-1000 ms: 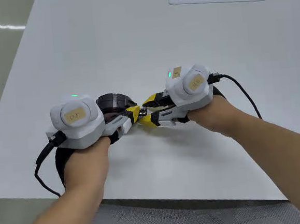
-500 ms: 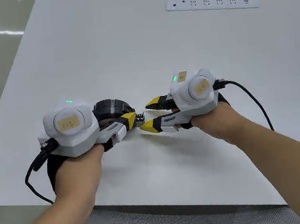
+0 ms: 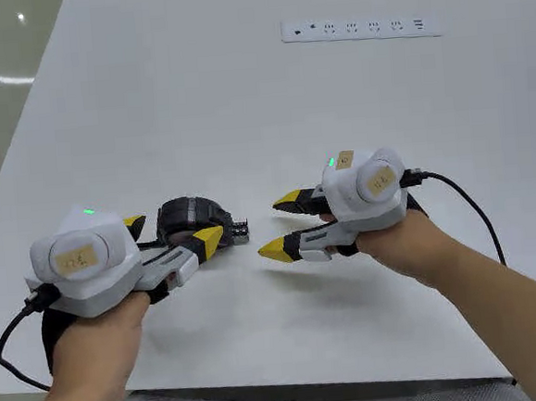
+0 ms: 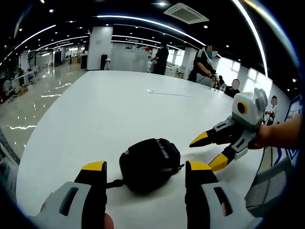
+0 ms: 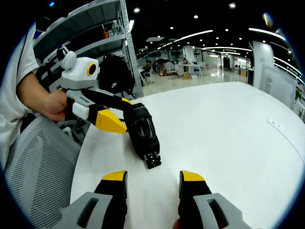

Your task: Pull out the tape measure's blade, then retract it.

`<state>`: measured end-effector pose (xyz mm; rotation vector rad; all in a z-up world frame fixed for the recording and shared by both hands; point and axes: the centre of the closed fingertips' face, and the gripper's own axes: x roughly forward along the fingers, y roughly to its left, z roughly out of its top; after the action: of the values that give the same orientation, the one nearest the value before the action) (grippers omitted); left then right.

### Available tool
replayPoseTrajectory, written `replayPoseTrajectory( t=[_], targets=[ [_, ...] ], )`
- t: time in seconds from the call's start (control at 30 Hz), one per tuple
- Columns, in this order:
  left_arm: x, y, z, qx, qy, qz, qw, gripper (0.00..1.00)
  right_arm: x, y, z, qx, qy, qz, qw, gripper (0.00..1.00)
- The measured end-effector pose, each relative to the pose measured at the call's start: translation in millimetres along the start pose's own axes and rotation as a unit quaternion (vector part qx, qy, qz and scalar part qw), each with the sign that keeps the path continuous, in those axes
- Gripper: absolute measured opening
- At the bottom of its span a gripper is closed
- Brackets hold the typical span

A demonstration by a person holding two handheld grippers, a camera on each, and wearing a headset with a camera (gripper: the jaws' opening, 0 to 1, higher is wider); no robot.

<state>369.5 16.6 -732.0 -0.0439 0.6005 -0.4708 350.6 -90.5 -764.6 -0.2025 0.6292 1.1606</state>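
one tape point(image 3: 188, 216) sat between left gripper's point(image 3: 171, 229) open jaws, right gripper point(image 3: 280, 225) open too at its 3 o'clock, table point(image 3: 288, 334) edge close at 6, loads of room toward 12

We see a black, rounded plastic tape measure point(image 3: 190, 219) with grey ribbed bands across its case. It lies low on its side on the white tabletop point(image 3: 241, 91), near the front edge and left of centre in the head view. Its blade is wound in, and just the small dark end hook point(image 5: 152, 160) pokes from the mouth of the case, resting on the table. In the left gripper view the case point(image 4: 150, 164) reads as a glossy dark lump, and a thin black cord point(image 4: 113, 182) leaves its near side.
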Motion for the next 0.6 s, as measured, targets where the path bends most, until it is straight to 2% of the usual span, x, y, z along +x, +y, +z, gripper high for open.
replayPoseTrajectory(
  t=[0.07,0.4,0.47,0.6],
  targets=[
    [-2.2,-1.2,-0.2,0.004,0.002,-0.007,1.0,0.64,-5.1,-1.6,-2.5,0.002,0.0,-0.012,0.9999,0.43],
    [-12.6,-6.1,2.1,0.046,0.0,-0.04,0.9981,0.71,-33.4,-0.9,-13.3,0.019,-0.004,-0.04,0.999,0.48],
    [-14.0,-5.5,0.0,0.055,0.006,-0.042,0.9976,0.71,-38.6,-1.3,-15.5,0.02,-0.004,-0.047,0.9987,0.48],
    [-19.7,-5.3,-0.8,0.061,0.007,-0.052,0.9968,0.72,-50.5,-1.3,-22.6,0.029,-0.006,-0.058,0.9979,0.5]
  ],
)
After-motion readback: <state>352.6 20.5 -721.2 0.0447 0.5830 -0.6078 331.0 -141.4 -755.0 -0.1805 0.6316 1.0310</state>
